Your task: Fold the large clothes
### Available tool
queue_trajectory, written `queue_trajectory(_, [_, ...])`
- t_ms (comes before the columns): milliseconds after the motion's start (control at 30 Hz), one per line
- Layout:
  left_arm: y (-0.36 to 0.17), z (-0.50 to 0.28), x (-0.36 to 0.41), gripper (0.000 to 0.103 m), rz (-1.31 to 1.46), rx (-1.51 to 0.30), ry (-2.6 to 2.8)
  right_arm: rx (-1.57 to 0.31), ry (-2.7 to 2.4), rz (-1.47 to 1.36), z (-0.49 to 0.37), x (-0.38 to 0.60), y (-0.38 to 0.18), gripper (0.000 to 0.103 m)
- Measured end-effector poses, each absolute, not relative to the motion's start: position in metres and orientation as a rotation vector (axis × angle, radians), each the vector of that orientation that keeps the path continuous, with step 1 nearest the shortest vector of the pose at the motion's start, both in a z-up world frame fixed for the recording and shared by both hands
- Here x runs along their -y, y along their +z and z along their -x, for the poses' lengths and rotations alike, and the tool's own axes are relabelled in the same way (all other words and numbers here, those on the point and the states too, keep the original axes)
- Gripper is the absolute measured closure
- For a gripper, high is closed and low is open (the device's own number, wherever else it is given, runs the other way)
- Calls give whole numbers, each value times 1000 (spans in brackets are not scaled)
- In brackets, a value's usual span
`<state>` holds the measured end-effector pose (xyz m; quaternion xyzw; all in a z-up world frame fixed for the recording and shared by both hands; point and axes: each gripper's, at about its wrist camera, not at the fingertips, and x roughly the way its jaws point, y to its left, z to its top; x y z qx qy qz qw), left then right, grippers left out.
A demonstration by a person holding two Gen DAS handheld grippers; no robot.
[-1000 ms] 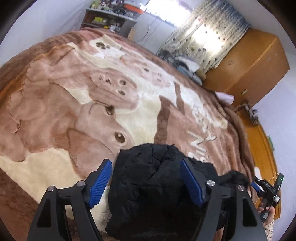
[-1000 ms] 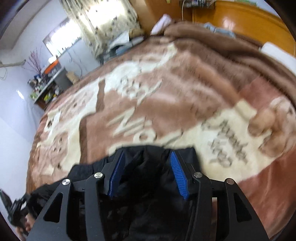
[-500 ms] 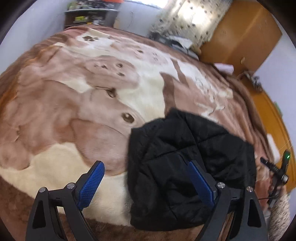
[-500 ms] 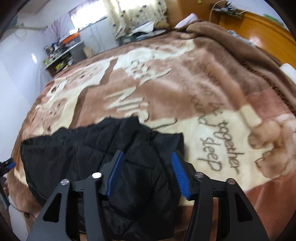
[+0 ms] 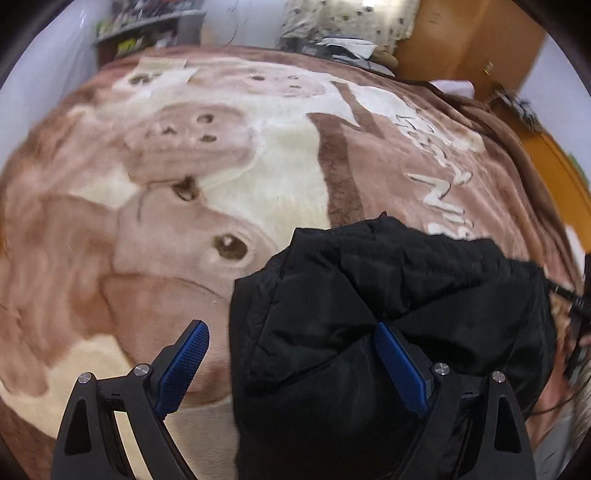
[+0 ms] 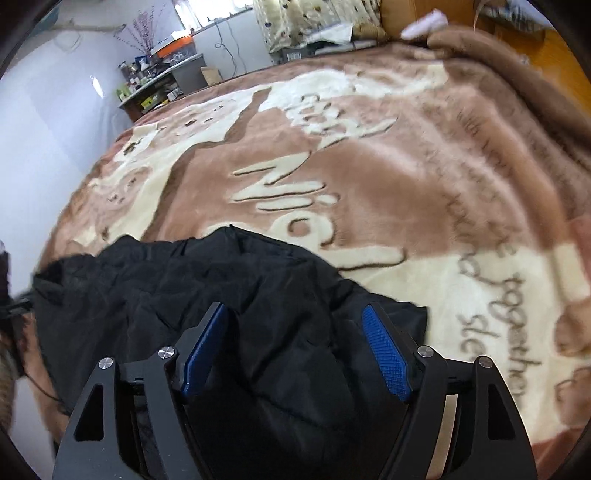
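A black padded jacket [image 5: 388, 317] lies bunched on a brown and cream bear-print blanket [image 5: 184, 206] on a bed. My left gripper [image 5: 291, 354] is open above the jacket's left edge, one blue pad over the blanket, the other over the jacket. In the right wrist view the jacket [image 6: 221, 295] fills the lower left. My right gripper [image 6: 295, 347] is open, both blue pads over the jacket's right part, holding nothing.
The blanket [image 6: 406, 184] spreads far ahead and to both sides. A cluttered shelf [image 6: 159, 85] and curtained window [image 6: 310, 18] stand at the far end. A wooden wardrobe [image 5: 461, 40] is at the far right.
The jacket went from a held-up bundle to lying spread on the blanket. Both grippers stayed open and drew closer over it.
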<state>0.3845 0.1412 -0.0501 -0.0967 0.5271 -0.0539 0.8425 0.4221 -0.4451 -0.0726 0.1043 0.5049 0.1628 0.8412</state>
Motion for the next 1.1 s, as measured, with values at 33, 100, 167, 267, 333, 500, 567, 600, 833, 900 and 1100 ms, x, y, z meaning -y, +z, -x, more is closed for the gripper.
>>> queue_trajectory(33, [-51, -385, -140, 15, 199, -1113, -119, -1070, 359, -237, -423, 443, -73, 43])
queue_trajectory(100, [-54, -388, -135, 34, 188, -1125, -146, -1086, 355, -214, -424, 436, -75, 56])
queue_trajectory(167, [-56, -390, -130, 50, 192, -1135, -153, -1086, 350, -202, -424, 434, -75, 76])
queue_trajectory(267, [-50, -391, -128, 77, 169, -1128, -121, -1024, 329, -166, -415, 434, -63, 88])
queue_trajectory(333, [-37, -391, -129, 83, 166, -1090, -119, -937, 315, -175, -406, 440, -44, 90])
queue_trajectory(500, [-15, -401, -127, 83, 161, -1013, -114, -827, 270, -220, -397, 459, -19, 90])
queue_trajectory(567, [-29, -417, -112, 83, 83, -1051, -76, -893, 226, -192, -411, 454, -34, 90])
queue_trajectory(600, [-36, -422, -108, 83, 49, -1065, -69, -939, 193, -170, -418, 450, -47, 90])
queue_trajectory(833, [-81, -448, -88, 81, -63, -1178, -60, -1185, 108, -70, -445, 437, -111, 88])
queue_trajectory(900, [-91, -451, -87, 80, -73, -1202, -69, -1218, 102, -52, -448, 435, -120, 87])
queue_trajectory(1100, [-100, -452, -76, 77, -120, -1224, -34, -1263, 83, 89, -447, 417, -124, 81])
